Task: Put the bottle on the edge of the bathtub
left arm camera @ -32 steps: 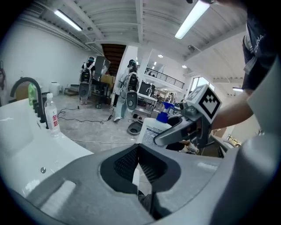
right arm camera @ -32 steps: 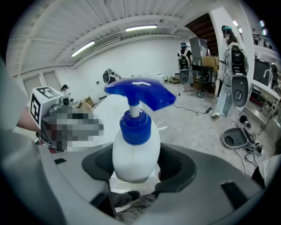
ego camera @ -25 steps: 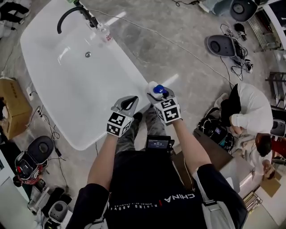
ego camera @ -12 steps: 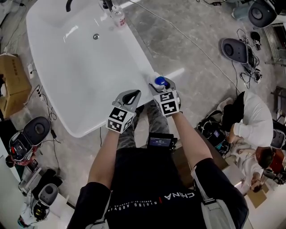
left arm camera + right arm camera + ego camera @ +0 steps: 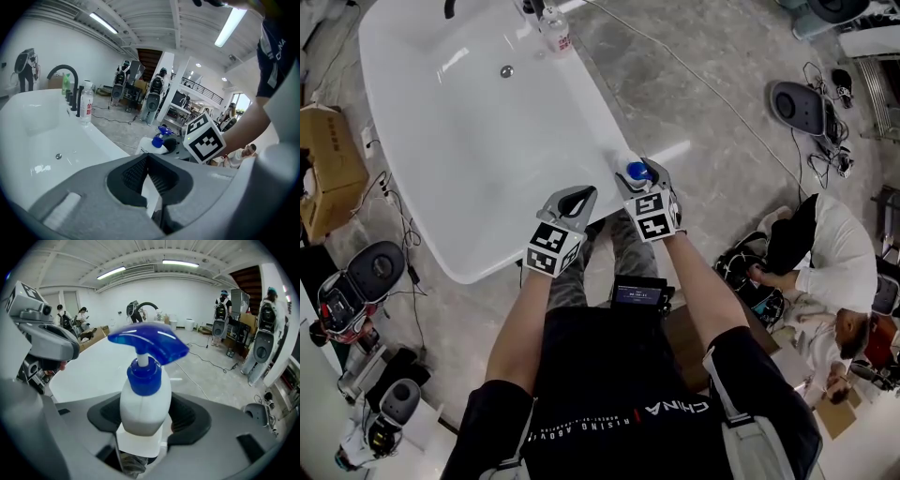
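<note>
**Bottle at the tub rim, not yet released**

The left gripper [image 5: 570, 201] hangs idle, its jaws together on nothing. The right gripper [image 5: 645, 184] has its jaws wide apart but clamped on the white pump bottle [image 5: 140, 399], which is upright at the near edge of the bathtub [image 5: 602, 117]. The next move is probably to seat the base flat on that edge, then open the jaws.

White bottle [image 5: 140, 401], blue pump head, upright, at near rim of white bathtub [image 5: 469, 159]
</note>
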The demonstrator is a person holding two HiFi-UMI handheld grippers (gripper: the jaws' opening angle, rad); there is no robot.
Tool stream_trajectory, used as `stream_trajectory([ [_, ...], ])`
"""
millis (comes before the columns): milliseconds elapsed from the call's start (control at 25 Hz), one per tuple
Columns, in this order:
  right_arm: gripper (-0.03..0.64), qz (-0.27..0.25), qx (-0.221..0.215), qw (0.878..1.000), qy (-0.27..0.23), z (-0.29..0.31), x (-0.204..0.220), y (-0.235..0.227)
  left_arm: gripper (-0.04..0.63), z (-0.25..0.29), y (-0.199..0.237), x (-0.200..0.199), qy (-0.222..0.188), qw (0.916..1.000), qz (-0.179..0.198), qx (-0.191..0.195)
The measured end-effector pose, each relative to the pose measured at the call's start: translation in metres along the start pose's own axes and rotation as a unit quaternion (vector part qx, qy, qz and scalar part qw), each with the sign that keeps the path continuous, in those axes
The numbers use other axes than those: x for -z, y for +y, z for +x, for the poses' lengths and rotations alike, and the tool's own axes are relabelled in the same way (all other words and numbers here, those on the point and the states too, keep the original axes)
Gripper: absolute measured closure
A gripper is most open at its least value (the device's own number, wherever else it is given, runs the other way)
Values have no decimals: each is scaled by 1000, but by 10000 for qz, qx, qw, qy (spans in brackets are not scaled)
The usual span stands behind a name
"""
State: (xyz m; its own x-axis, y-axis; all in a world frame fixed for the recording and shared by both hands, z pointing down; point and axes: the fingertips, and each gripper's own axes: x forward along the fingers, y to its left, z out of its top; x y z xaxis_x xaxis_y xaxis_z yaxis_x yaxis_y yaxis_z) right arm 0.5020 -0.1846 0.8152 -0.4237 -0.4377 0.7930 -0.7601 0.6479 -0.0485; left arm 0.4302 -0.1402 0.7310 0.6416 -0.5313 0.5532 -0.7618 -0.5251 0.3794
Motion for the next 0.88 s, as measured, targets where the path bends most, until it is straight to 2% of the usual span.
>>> stream_trajectory([
  [200,287,65,-243,9997,57,1,1,7,586,-1,-2,-2,-13,10000,-49,33],
  [560,270,345,-95,9993,116,-24,3,-2,586,-9,5,-2,118,9997,36,197],
  [720,270,678,-24,9976,115,-57,15,-6,586,-9,-2,5,372,9977,274,500],
  [880,282,1334,352,9904,-61,-107,36,-19,586,-4,-30,4,536,9918,655,960],
])
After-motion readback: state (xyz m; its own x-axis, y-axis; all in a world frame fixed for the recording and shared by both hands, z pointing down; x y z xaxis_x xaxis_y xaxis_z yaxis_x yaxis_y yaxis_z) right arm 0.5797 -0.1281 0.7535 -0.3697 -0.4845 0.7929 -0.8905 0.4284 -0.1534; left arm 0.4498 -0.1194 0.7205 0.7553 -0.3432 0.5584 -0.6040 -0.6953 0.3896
